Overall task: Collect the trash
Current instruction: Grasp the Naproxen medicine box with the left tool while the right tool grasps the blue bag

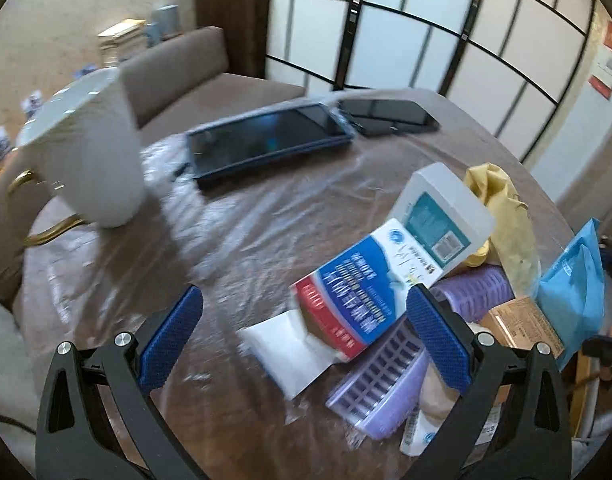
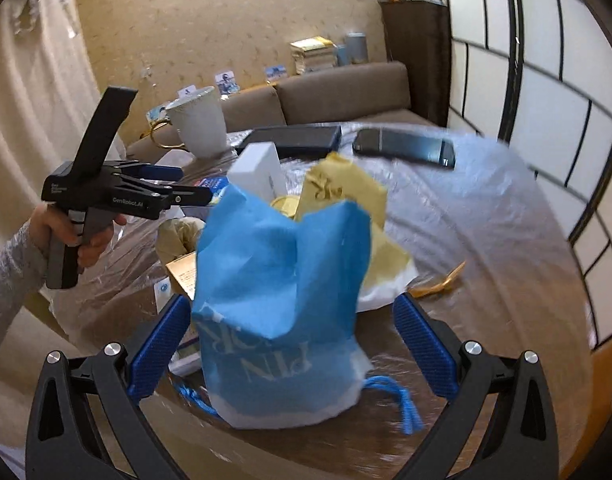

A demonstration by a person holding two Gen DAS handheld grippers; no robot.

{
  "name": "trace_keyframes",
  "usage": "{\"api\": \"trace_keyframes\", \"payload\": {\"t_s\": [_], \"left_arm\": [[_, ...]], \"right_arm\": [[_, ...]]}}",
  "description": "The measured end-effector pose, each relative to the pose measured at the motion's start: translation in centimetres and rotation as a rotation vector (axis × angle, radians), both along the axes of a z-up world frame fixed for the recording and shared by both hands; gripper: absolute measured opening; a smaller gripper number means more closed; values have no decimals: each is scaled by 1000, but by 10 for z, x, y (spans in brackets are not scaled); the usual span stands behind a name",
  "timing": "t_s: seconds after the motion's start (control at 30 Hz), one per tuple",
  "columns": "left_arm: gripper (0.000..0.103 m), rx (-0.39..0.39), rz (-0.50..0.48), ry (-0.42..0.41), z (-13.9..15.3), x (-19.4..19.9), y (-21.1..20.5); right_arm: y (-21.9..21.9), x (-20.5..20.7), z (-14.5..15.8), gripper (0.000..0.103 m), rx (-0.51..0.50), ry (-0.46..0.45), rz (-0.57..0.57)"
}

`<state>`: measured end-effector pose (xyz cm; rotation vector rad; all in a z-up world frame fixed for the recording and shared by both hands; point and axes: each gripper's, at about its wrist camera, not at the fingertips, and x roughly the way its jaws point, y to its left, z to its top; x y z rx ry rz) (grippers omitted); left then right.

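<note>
Trash pile sits at table (image 1: pixel 106 280) edge — blue bag (image 2: pixel 282 320) foremost, tissue pack (image 1: pixel 361 296) and lavender tray (image 1: pixel 377 384) behind. Both claws spread, holding nothing: left gripper (image 1: pixel 306 336) over the pack, right gripper (image 2: pixel 290 344) flanking the bag. Mug (image 1: pixel 90 152), tablet (image 1: pixel 266 140) and phone (image 2: pixel 405 146) sit beyond (well apart).

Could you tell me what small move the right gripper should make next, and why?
Probably ease forward and close on the blue bag. The right gripper is open and empty, and the bag stands upright directly between its fingers, nearer than the rest of the pile. The left gripper is also open, over the red-and-blue packet.
</note>
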<state>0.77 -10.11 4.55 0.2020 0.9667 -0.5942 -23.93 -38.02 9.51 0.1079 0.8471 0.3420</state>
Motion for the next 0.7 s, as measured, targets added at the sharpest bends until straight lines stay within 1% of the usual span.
{"api": "trace_keyframes", "payload": {"t_s": [0.1,0.17,0.27,0.37,0.43,0.5,0.57,0.7], "left_arm": [[102,-15,-46,4,-2,4,-9],[102,-33,-58,25,-3,10,-11],[102,-61,-77,50,-5,15,-12],[102,-66,-93,59,-7,14,-12],[102,-58,-104,49,-6,12,-10],[102,-44,-142,32,-7,7,-9],[102,-12,-172,14,-8,3,-9],[102,32,-189,-11,-13,6,-16]], "right_arm": [[-2,9,-10,99,49,36,-14],[-2,15,-16,99,61,56,-21],[-3,21,-23,99,122,96,-10],[-8,22,-29,99,156,119,-18],[-12,20,-29,99,165,125,-31],[-15,19,-30,99,170,131,-30],[-16,18,-31,98,165,133,-19],[-14,18,-29,97,148,115,-13]]}}
